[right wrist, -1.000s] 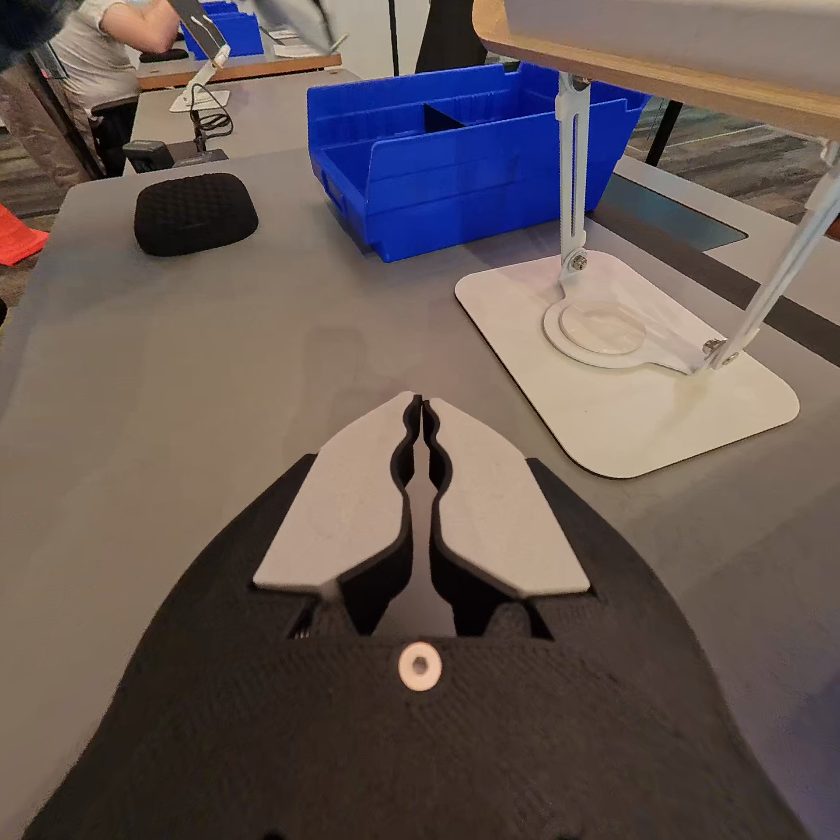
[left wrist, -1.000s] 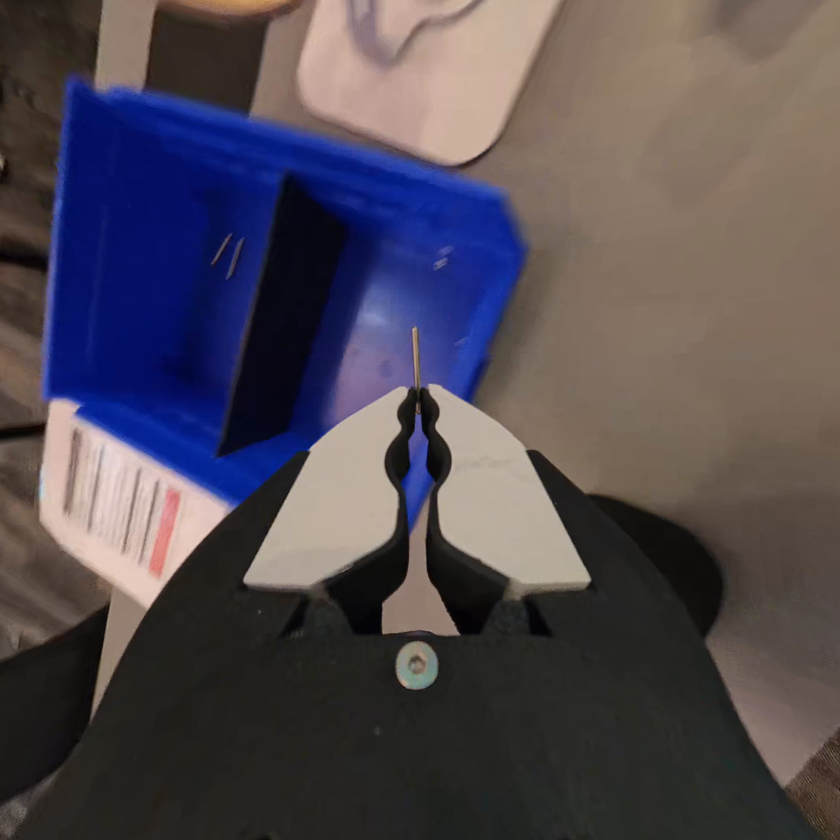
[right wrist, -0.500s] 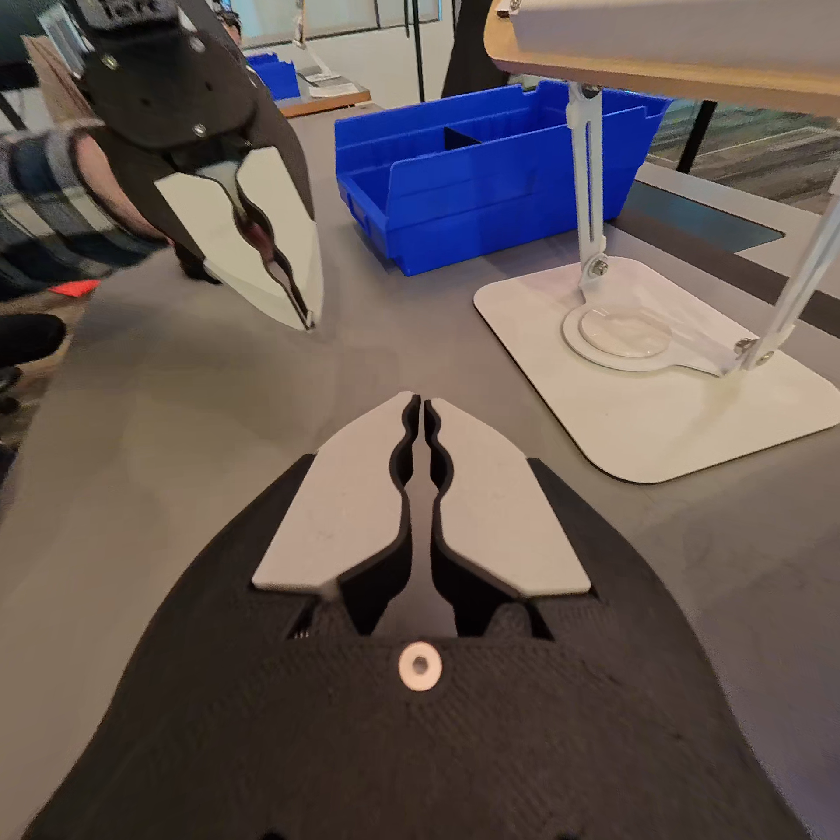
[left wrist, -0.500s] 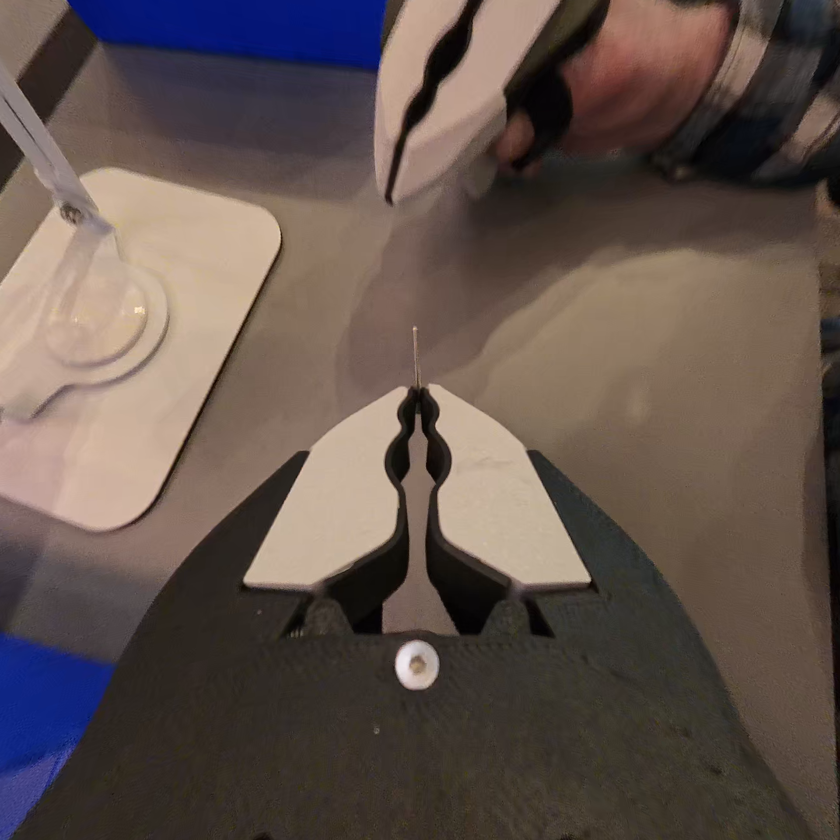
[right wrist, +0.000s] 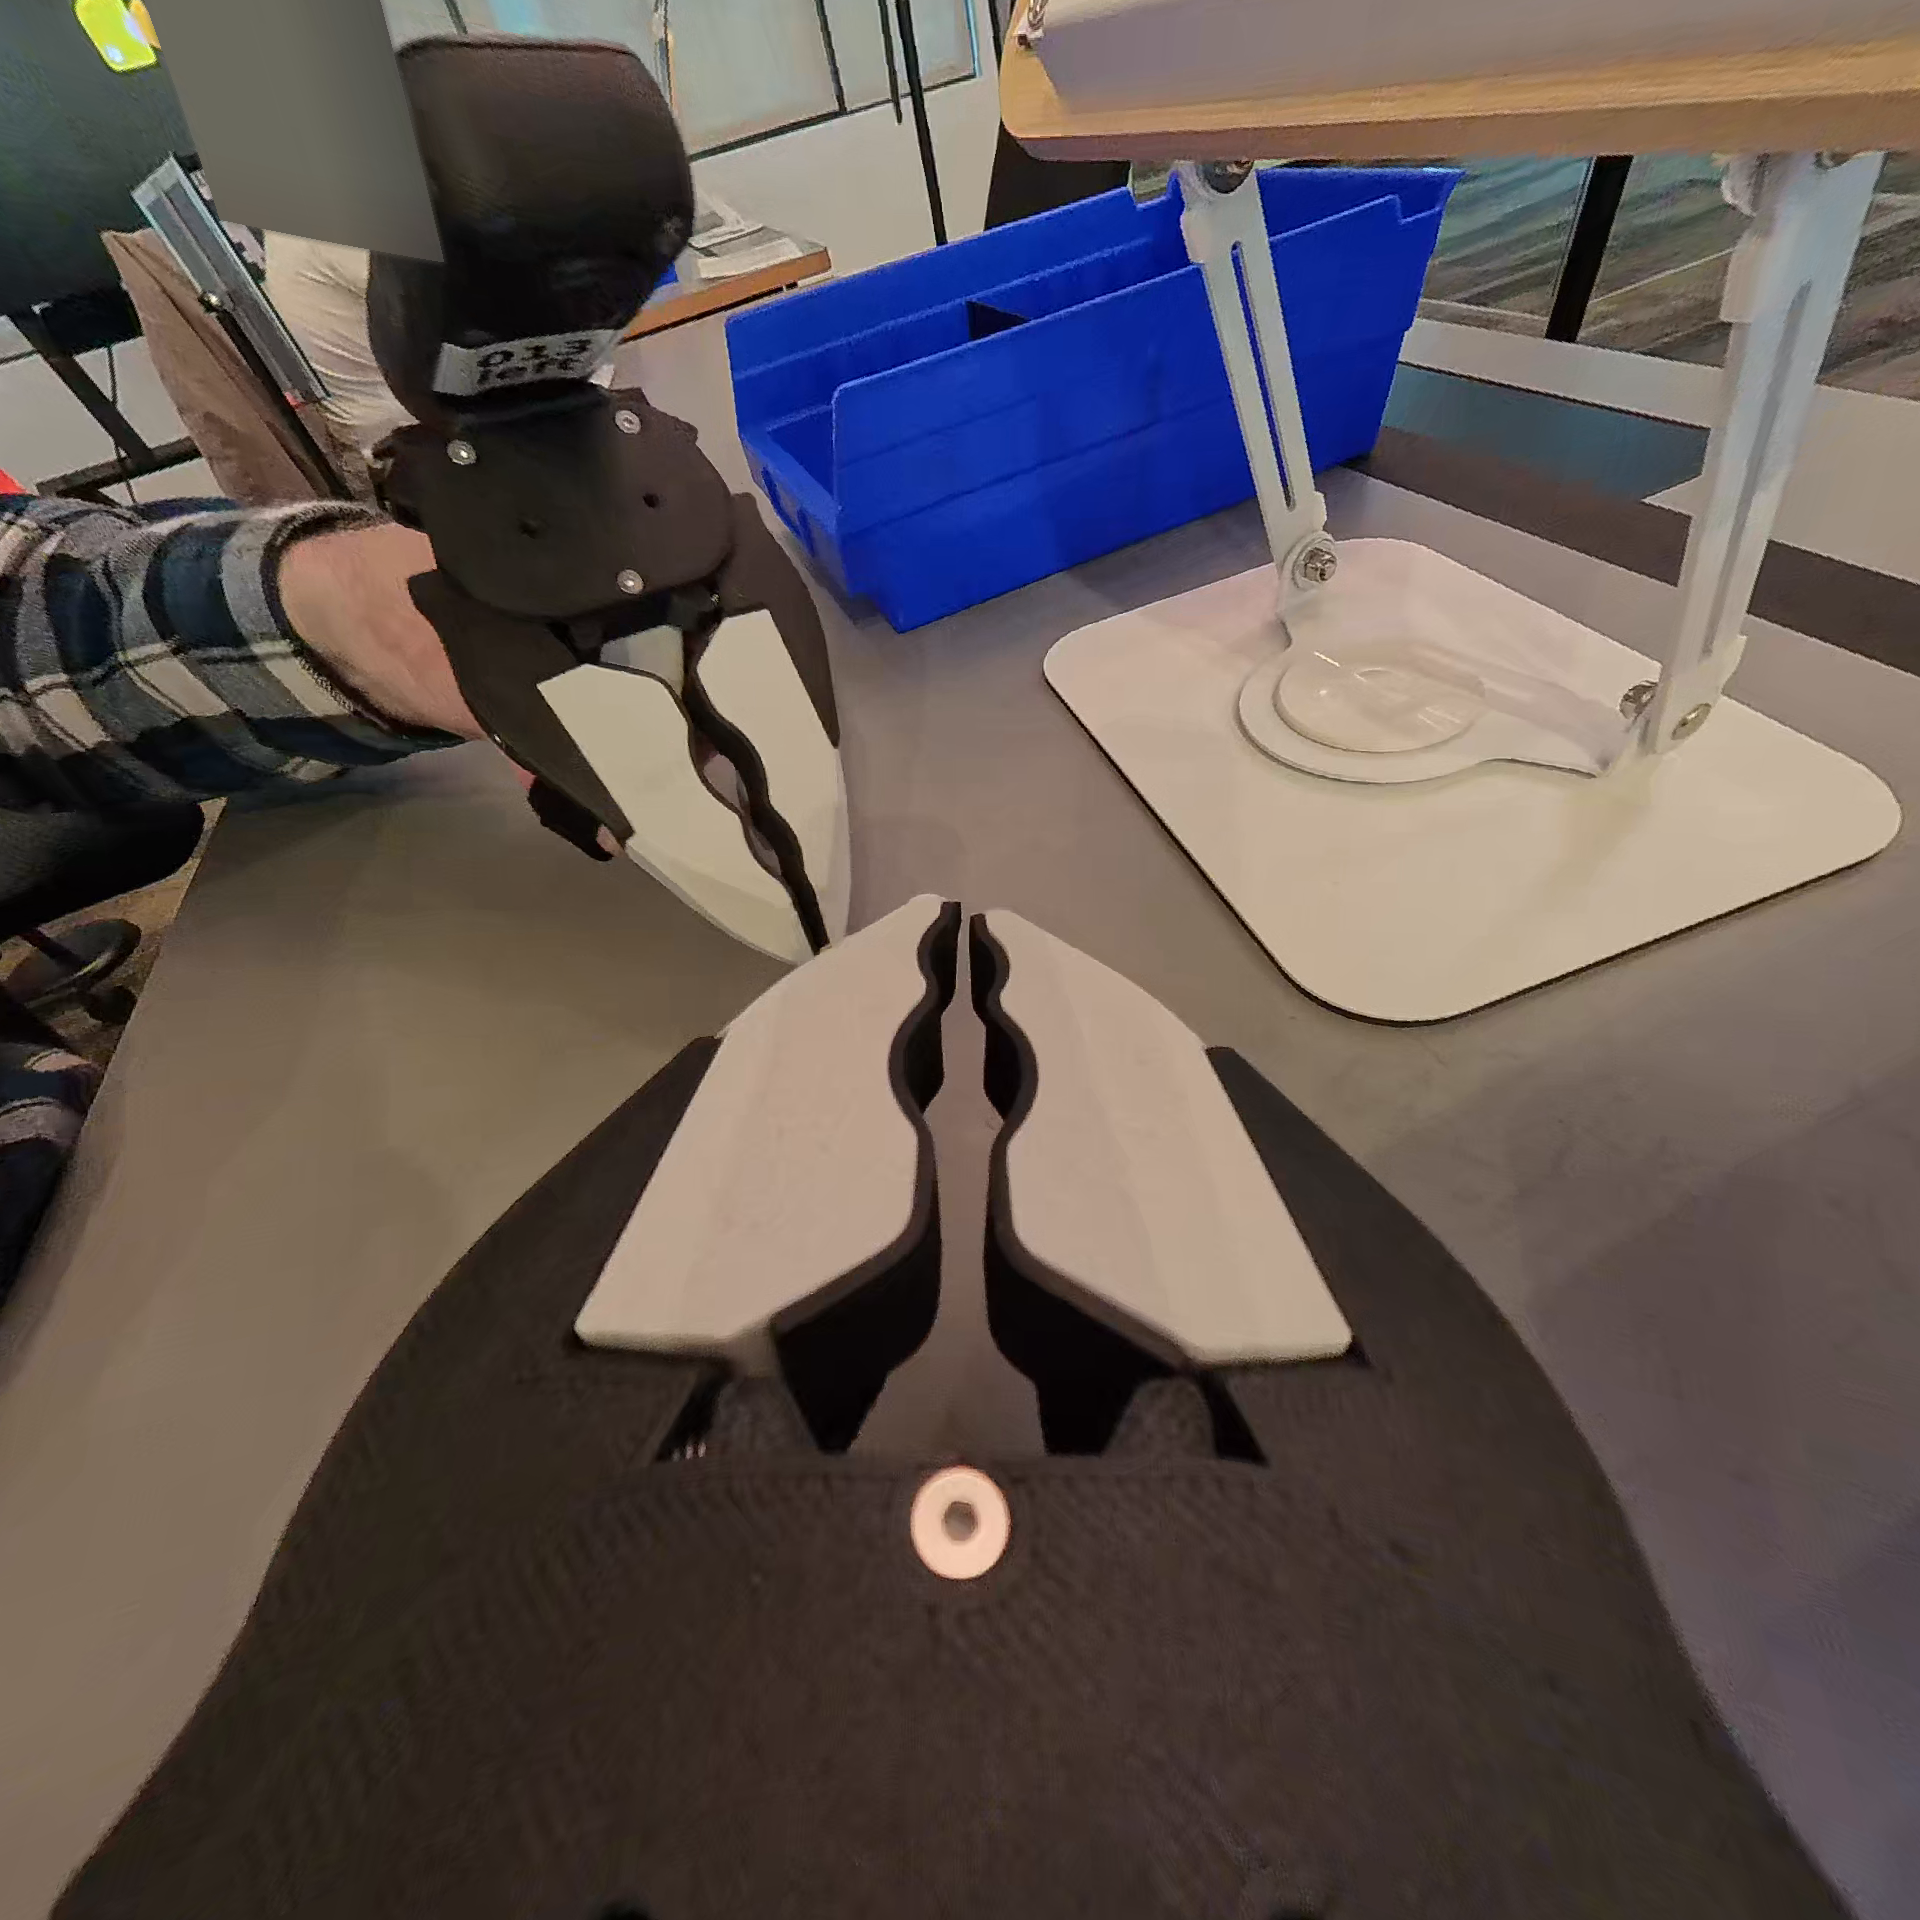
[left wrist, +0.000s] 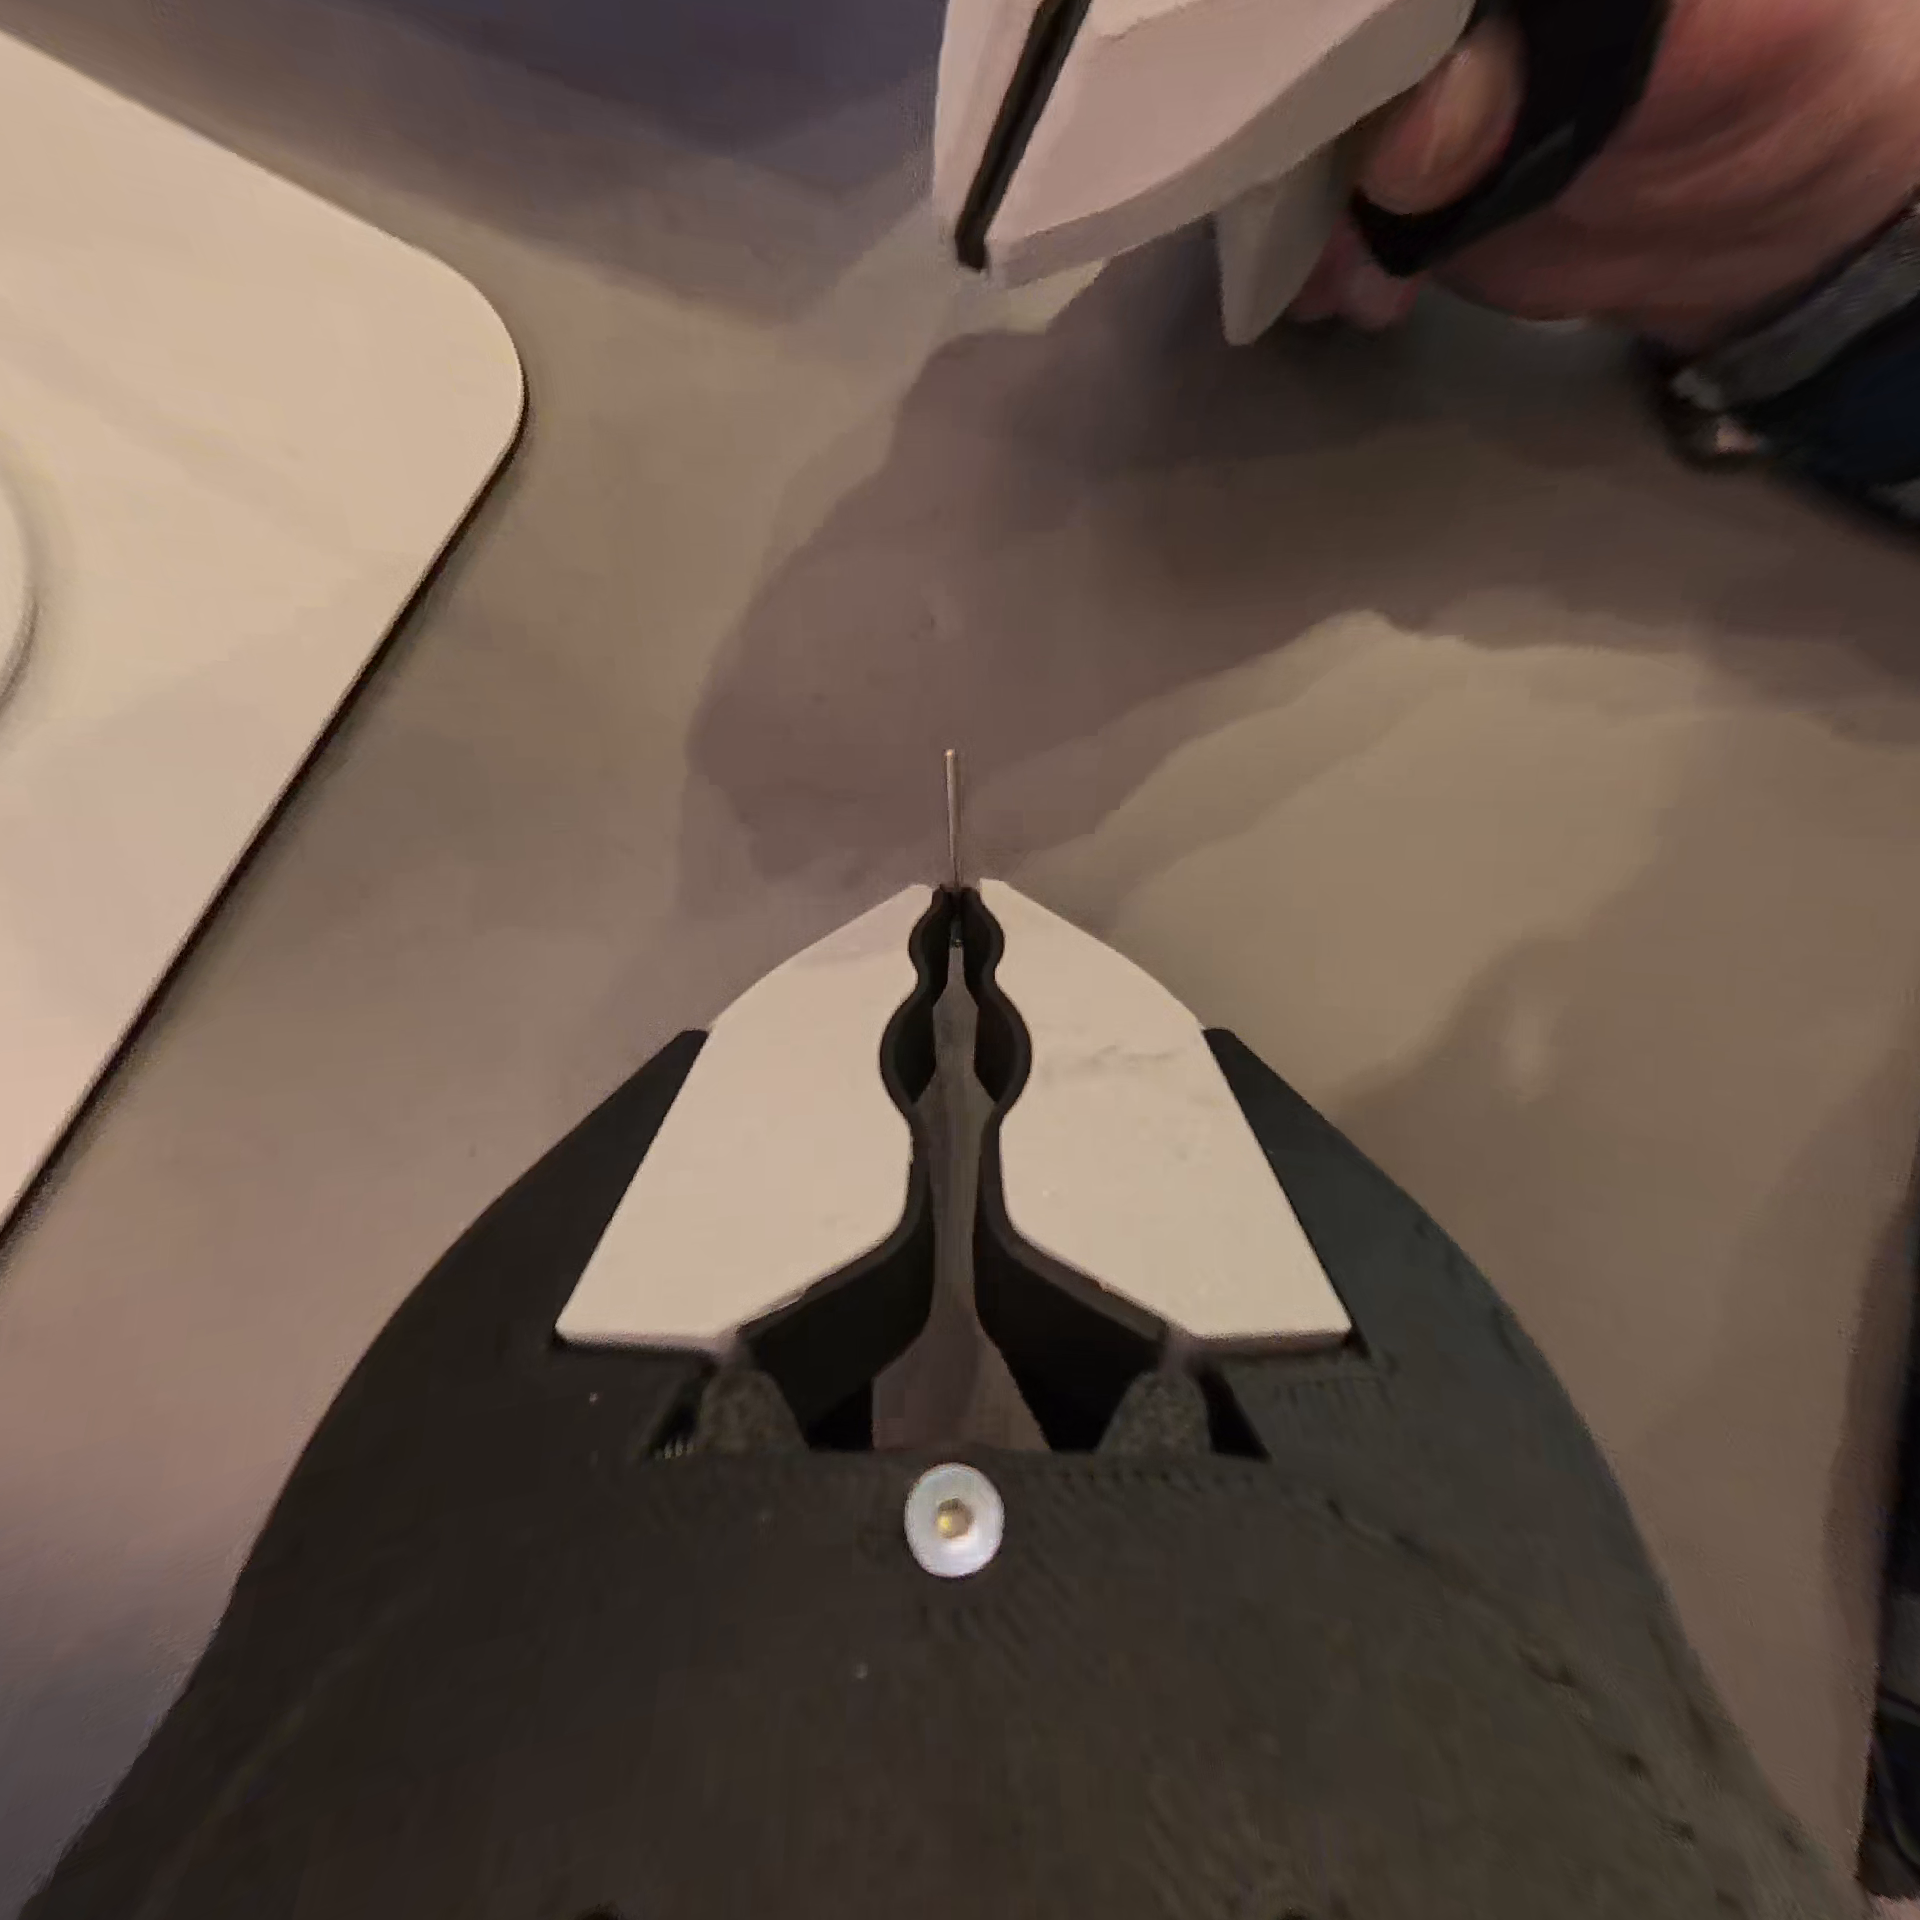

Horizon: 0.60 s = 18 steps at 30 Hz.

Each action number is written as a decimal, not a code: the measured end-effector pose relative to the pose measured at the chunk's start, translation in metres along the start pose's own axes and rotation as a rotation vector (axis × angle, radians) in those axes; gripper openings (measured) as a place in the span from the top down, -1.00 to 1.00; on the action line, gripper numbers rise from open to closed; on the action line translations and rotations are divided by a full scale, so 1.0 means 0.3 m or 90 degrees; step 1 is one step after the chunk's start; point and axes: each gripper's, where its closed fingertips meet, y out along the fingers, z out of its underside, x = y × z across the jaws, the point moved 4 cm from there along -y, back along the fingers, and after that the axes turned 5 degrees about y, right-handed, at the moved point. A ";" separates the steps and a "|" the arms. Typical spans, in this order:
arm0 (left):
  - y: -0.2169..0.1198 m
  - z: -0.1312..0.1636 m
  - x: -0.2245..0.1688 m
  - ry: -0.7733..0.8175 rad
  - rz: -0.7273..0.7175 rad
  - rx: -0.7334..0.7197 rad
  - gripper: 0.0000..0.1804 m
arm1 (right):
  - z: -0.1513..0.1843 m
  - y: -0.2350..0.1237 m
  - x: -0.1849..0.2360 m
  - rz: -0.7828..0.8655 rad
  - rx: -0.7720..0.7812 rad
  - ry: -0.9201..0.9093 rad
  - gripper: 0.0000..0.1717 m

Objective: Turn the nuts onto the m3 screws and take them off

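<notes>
My left gripper point(left wrist: 954, 888) is shut on a thin metal pin point(left wrist: 952, 816). The pin sticks straight out past the fingertips, low over the grey table point(left wrist: 1403, 831). My right gripper point(right wrist: 956, 909) is shut, with nothing showing between its pads. The two grippers face each other, tips close together. In the left wrist view the right gripper point(left wrist: 982, 249) hangs at the top, held by a hand. In the right wrist view the left gripper point(right wrist: 821, 940) points down just left of my right fingertips; the pin is hidden there.
A blue divided bin point(right wrist: 1039, 468) stands at the back of the table. A white stand with a flat base plate point(right wrist: 1455, 852) is on the right; it also shows in the left wrist view point(left wrist: 208, 468). A wooden shelf point(right wrist: 1455, 114) sits on the stand. The grippers' ends are close to 9 cm from one another. The flat base plate point(right wrist: 1455, 852) is about equally far from each gripper, around 15 cm.
My left gripper has swung from over the blue bin to the open table, still holding the pin, and closed in on the right gripper. The right gripper stayed shut and barely moved.
</notes>
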 end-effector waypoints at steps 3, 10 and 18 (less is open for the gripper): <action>0.022 0.030 -0.002 -0.010 0.013 0.042 0.97 | 0.004 0.005 0.004 -0.002 0.007 -0.006 0.97; 0.025 0.032 -0.009 -0.004 0.012 0.047 0.97 | 0.003 0.004 0.005 -0.006 0.007 -0.006 0.97; 0.008 0.029 -0.026 -0.002 0.018 0.034 0.82 | 0.006 0.005 0.010 -0.007 0.009 -0.015 0.97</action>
